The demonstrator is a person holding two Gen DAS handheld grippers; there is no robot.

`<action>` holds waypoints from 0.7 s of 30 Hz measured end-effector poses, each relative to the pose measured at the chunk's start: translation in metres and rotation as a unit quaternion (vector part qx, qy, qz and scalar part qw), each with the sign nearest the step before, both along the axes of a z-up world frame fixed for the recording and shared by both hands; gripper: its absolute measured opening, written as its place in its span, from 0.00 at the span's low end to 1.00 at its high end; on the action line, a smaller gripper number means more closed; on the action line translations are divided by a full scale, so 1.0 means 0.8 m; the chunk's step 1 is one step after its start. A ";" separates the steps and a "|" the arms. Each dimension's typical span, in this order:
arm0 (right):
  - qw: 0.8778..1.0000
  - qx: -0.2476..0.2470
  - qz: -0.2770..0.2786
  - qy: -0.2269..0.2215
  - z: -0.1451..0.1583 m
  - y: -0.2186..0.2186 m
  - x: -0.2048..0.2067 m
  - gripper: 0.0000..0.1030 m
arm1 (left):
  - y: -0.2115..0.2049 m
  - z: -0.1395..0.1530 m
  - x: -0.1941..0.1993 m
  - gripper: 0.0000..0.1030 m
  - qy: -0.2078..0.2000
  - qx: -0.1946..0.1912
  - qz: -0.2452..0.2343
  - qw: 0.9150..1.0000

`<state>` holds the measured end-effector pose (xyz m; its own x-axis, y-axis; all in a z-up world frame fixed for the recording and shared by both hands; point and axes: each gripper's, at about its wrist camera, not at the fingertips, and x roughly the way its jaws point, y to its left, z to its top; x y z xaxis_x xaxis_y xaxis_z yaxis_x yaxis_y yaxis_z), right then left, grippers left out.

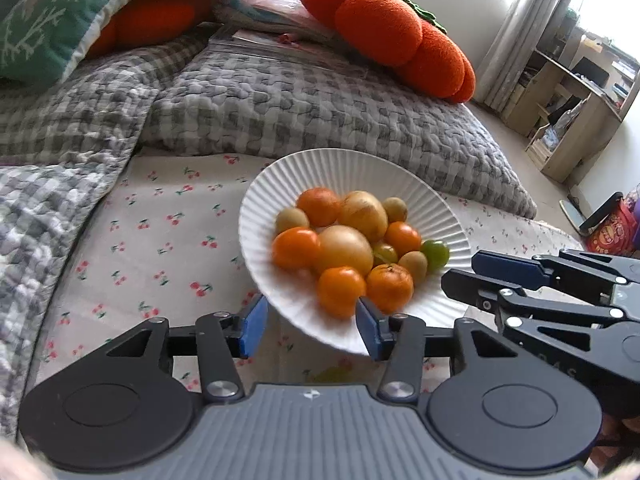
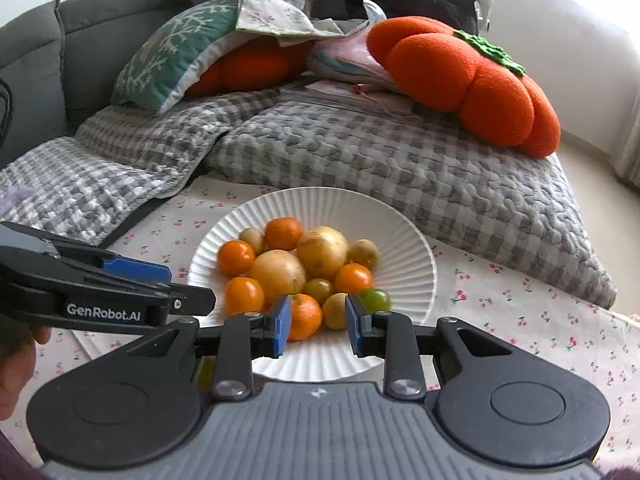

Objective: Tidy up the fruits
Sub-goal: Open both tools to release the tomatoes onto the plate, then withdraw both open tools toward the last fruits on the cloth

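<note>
- The white ribbed plate (image 1: 348, 168) is sitting on the cherry-print cloth (image 1: 160, 240), just in front of the grey checked quilt (image 1: 320, 100).
- The fruits are all lying heaped in the plate: orange tangerines (image 1: 297, 247), two larger yellow fruits (image 1: 345, 249) in the middle, small tan ones, and a green fruit (image 1: 435, 253) resting toward the right side.
- The left tool (image 1: 312, 330) is hovering released at the plate's near rim, its blue pads standing apart. The rim is showing between them, but neither pad is pressing on it.
- The right tool (image 2: 319, 326) is hanging over the near side of the plate, clenched down to a narrow gap and grasping nothing. A tangerine and a tan fruit are showing beyond the gap.
- The two tools are pointing at the plate from either side, near each other.
- A hand (image 2: 16, 360) is showing at the left edge of the right wrist view, under the left tool.
- An orange pumpkin-shaped cushion (image 1: 384, 32) and a green patterned cushion (image 1: 44, 20) are lying on the bedding behind the quilt.
</note>
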<state>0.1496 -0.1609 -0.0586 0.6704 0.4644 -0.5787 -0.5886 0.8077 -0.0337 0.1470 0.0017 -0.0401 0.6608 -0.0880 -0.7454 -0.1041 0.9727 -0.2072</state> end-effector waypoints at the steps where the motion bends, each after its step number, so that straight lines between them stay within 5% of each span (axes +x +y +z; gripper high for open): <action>1: 1.000 -0.004 0.003 0.000 -0.001 0.004 -0.003 0.26 | 0.002 0.000 -0.002 0.44 0.001 0.000 0.002 1.000; 21: 0.999 -0.034 0.017 0.026 -0.023 0.029 -0.039 0.33 | 0.025 0.001 -0.049 0.50 0.015 0.017 0.022 1.000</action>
